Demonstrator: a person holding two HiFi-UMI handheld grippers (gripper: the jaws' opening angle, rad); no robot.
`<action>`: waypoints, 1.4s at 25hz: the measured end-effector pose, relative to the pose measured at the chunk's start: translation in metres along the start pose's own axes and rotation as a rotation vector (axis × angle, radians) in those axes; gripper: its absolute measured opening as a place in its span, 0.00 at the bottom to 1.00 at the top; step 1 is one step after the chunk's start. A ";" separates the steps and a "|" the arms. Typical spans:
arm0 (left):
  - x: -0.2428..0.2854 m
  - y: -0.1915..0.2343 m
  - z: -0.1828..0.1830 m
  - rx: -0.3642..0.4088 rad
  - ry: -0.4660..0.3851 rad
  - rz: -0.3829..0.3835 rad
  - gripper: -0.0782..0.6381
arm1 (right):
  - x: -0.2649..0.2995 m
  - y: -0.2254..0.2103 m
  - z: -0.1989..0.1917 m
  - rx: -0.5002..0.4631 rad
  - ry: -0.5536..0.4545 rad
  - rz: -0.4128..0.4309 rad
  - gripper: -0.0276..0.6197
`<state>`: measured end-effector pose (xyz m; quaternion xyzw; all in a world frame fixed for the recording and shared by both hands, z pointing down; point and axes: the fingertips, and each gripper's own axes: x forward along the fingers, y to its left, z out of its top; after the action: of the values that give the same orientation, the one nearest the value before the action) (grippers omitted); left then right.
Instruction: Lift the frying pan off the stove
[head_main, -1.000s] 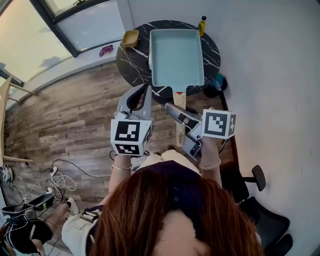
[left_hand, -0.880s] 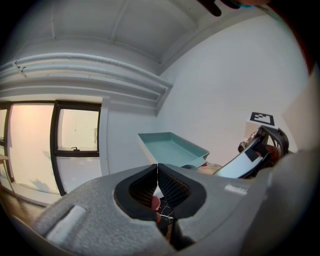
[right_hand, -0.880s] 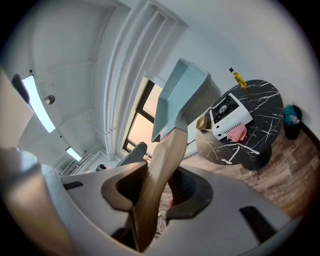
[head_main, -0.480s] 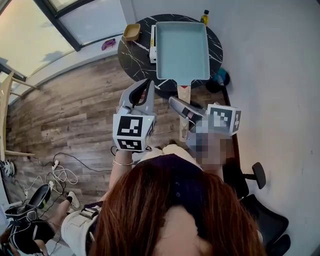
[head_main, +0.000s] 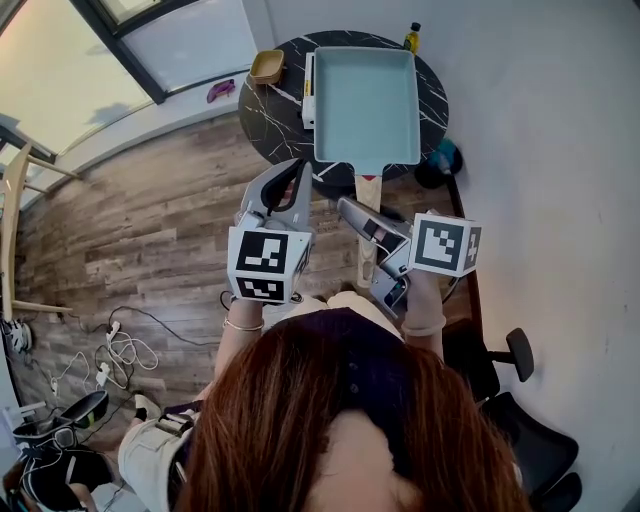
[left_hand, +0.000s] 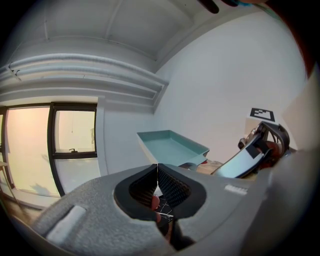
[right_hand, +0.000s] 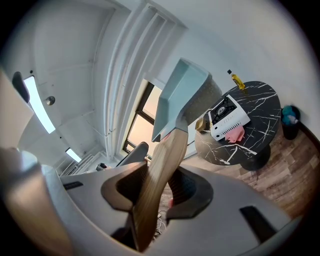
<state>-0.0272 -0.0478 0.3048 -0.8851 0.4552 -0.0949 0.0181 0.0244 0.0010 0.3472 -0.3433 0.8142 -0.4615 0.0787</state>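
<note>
Teal rectangular frying pan (head_main: 365, 100) hangs over the round black-marble desk (head_main: 270, 110), upper centre; our right tool (head_main: 352, 212) clamps its smooth wooden handle (head_main: 367, 190), our left tool (head_main: 283, 180) clenched empty.

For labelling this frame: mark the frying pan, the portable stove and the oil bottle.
frying pan (head_main: 365, 95), head view, middle of its teal floor.
portable stove (right_hand: 231, 119), right gripper view, its white casing.
oil bottle (head_main: 410, 38), head view, its yellow body.
</note>
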 end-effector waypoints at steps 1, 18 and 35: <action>0.001 0.000 0.000 0.004 -0.001 -0.001 0.13 | 0.000 0.000 0.000 0.000 -0.002 0.000 0.24; 0.006 0.001 -0.005 0.006 0.004 -0.026 0.13 | 0.001 -0.005 -0.001 -0.003 -0.011 -0.025 0.25; 0.004 0.018 -0.024 -0.006 0.028 -0.055 0.13 | 0.018 -0.007 -0.008 0.015 -0.031 -0.060 0.25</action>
<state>-0.0436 -0.0605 0.3269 -0.8959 0.4313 -0.1064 0.0067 0.0110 -0.0069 0.3612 -0.3741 0.7988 -0.4644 0.0797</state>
